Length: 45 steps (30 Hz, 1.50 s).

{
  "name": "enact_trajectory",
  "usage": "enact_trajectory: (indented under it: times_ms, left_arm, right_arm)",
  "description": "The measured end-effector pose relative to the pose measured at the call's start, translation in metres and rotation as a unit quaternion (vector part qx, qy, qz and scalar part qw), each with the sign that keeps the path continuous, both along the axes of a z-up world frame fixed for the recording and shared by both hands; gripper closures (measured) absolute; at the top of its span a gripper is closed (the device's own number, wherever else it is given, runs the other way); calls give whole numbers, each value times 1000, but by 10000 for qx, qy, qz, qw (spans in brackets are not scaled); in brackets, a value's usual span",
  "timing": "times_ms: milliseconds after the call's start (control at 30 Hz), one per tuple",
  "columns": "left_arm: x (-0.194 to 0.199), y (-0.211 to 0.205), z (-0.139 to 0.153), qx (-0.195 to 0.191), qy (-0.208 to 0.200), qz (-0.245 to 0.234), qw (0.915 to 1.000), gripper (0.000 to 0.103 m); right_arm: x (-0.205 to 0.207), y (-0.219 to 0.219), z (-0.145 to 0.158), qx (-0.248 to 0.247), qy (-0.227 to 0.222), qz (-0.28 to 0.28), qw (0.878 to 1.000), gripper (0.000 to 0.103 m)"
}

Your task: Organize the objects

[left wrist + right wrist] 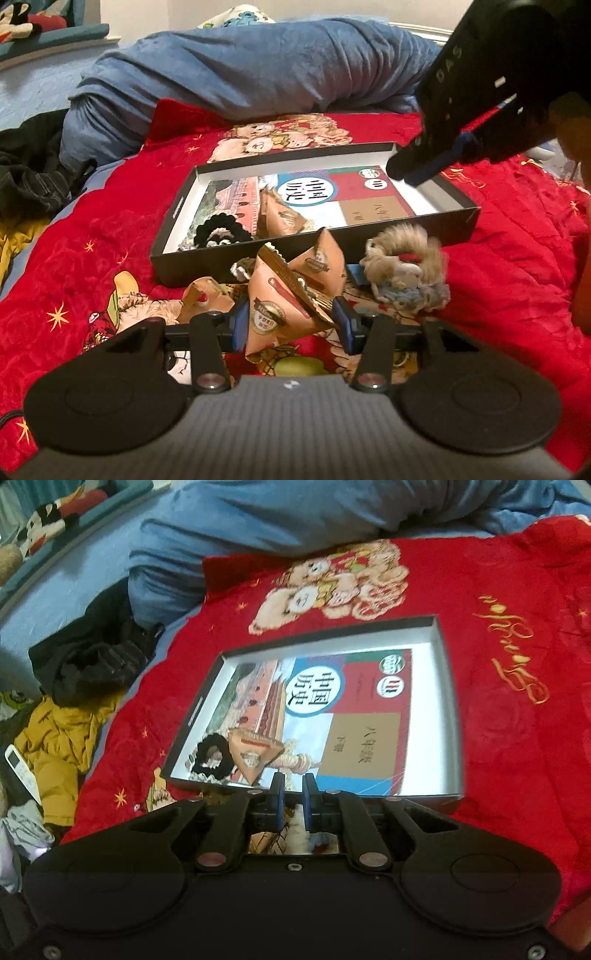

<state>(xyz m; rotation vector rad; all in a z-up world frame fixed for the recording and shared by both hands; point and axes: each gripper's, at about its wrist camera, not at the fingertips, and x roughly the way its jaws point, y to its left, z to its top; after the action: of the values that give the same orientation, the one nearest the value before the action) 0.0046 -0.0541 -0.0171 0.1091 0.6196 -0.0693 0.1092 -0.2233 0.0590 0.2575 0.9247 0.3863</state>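
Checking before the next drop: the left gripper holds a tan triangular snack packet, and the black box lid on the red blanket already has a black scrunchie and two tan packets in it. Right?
Nearly. The left gripper does hold a tan triangular snack packet, but the black box lid holds the black scrunchie and only one tan packet, lying on a textbook. The right wrist view shows it.

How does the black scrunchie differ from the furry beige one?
The black scrunchie lies inside the box on the book; the beige scrunchie lies outside on the red blanket. The black one is knit-looking with white trim, the beige one fluffy. Both are ring-shaped.
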Motion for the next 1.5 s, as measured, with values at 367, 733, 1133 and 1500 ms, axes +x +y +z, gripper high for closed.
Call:
enact_trajectory:
  times_ms: [367, 733, 1133, 1500]
  left_arm:
    - [-19, -6, 8, -176, 11, -281, 9994, 52]
    - [-21, -9, 1, -195, 277, -366, 9988, 52]
    - [-12, -6, -6, -138, 470, -233, 9985, 52]
    - [-12, -7, -6, -94, 436, -251, 9987, 52]
  right_arm:
    - [-12, -8, -26, -639, 494, 15, 9967, 84]
    - [-12, 4, -50, -866, 661, 93, 9940, 82]
    - [-3, -2, -59, -840, 830, -22, 9930, 79]
    - [3, 5, -64, -781, 790, -158, 9937, 77]
